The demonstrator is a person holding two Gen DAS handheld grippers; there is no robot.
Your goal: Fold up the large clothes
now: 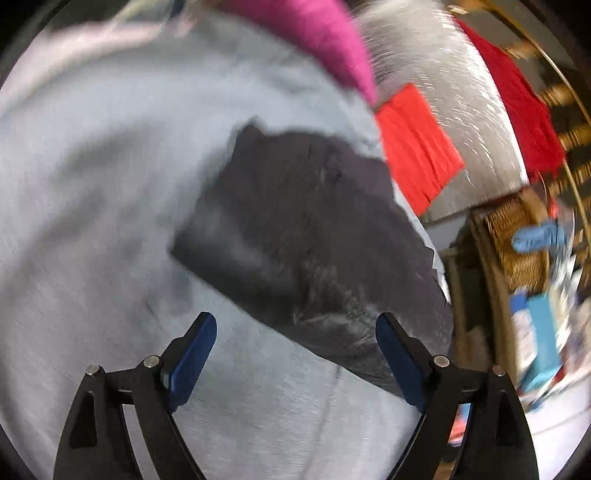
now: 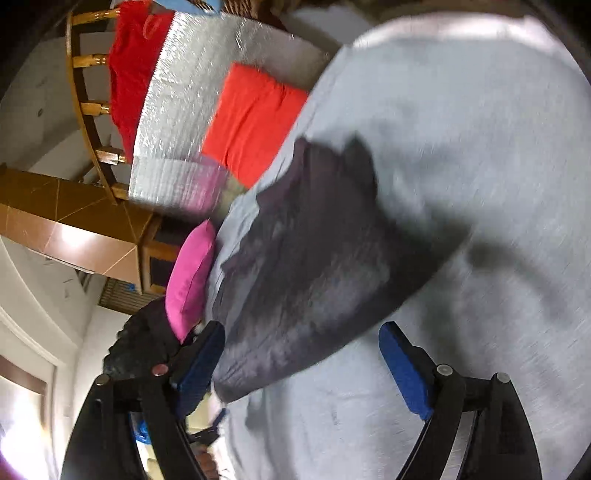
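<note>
a dark charcoal folded garment (image 1: 306, 236) lies on a pale grey sheet (image 1: 92, 184) — motion blur smears its edges. the left gripper (image 1: 295, 328) hangs above its near edge, jaws spread wide, pinching nothing. the right gripper (image 2: 301, 339) is also splayed and empty over the same garment (image 2: 314, 266). a folded orange-red cloth (image 2: 255, 122) rests on silver foil matting (image 2: 192, 74) beyond; a magenta cushion (image 2: 190, 280) sits beside the sheet's edge.

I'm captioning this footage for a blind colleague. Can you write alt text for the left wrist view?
A dark grey garment lies folded on a pale grey sheet, just ahead of the open left gripper, whose blue-padded fingers hold nothing. A folded red cloth and a pink cushion lie beyond it; the picture is motion-blurred.
</note>
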